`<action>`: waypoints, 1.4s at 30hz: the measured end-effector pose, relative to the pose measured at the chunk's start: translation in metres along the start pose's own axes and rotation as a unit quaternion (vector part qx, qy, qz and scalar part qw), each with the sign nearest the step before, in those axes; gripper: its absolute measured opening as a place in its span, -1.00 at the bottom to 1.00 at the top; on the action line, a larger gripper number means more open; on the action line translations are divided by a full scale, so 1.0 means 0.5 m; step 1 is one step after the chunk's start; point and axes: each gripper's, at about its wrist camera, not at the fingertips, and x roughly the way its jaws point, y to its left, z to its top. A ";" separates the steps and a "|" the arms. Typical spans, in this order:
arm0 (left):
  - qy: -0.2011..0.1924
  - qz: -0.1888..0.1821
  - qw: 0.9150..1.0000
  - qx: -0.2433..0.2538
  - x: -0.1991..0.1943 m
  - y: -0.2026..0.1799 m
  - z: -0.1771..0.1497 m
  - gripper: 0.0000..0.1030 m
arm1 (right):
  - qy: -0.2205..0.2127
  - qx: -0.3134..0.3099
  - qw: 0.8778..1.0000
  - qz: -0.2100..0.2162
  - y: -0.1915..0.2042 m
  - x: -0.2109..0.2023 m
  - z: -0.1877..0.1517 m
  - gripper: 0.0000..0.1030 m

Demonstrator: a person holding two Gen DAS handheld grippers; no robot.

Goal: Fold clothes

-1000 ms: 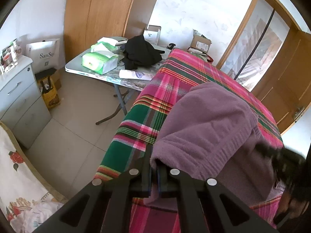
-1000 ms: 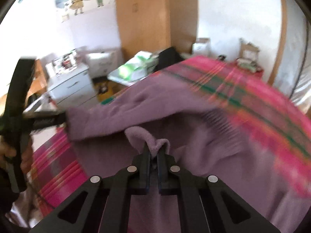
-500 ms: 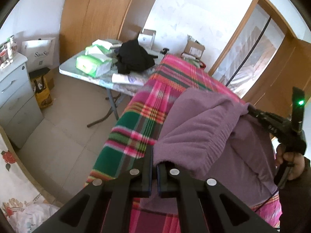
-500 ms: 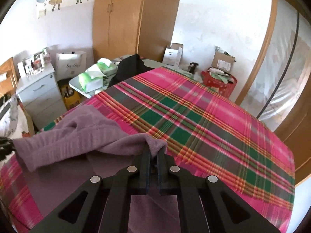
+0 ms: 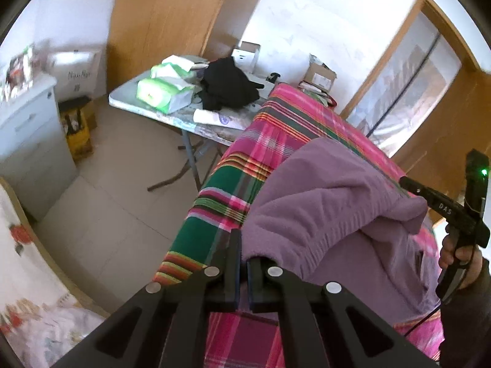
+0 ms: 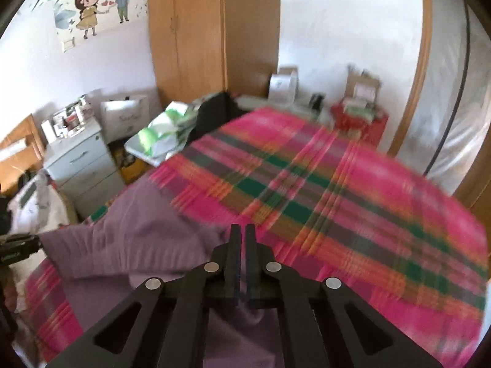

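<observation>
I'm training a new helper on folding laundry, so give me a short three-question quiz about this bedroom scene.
1. What is the left gripper shut on?
2. True or false: the black clothing lies on the bed.
3. The bedspread is: A plain white, B pink and green plaid, C dotted blue.

Key: 1. The purple garment. 2. False, it lies on the folding table. 3. B.

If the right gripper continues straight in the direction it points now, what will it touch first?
Most likely the plaid blanket on the bed. The right gripper, shut on the purple garment, aims down at it with nothing between, though depth is uncertain.
</observation>
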 end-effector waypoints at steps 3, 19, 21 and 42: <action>-0.010 0.014 0.999 0.032 -0.024 -0.025 0.001 -0.94 | 0.011 0.027 0.998 0.051 -0.003 -0.004 -0.036 -0.73; -0.026 0.026 0.990 0.135 -0.068 -0.145 0.021 -0.76 | 0.061 -0.011 0.986 0.154 0.089 -0.019 -0.181 -0.36; -0.018 0.010 0.981 0.193 -0.052 -0.202 0.024 -0.76 | 0.057 0.011 0.985 0.162 0.073 -0.027 -0.185 -0.36; 0.064 0.083 0.847 0.521 0.170 -0.487 -0.033 -0.67 | 0.027 0.100 0.986 0.129 -0.046 -0.123 -0.250 -0.09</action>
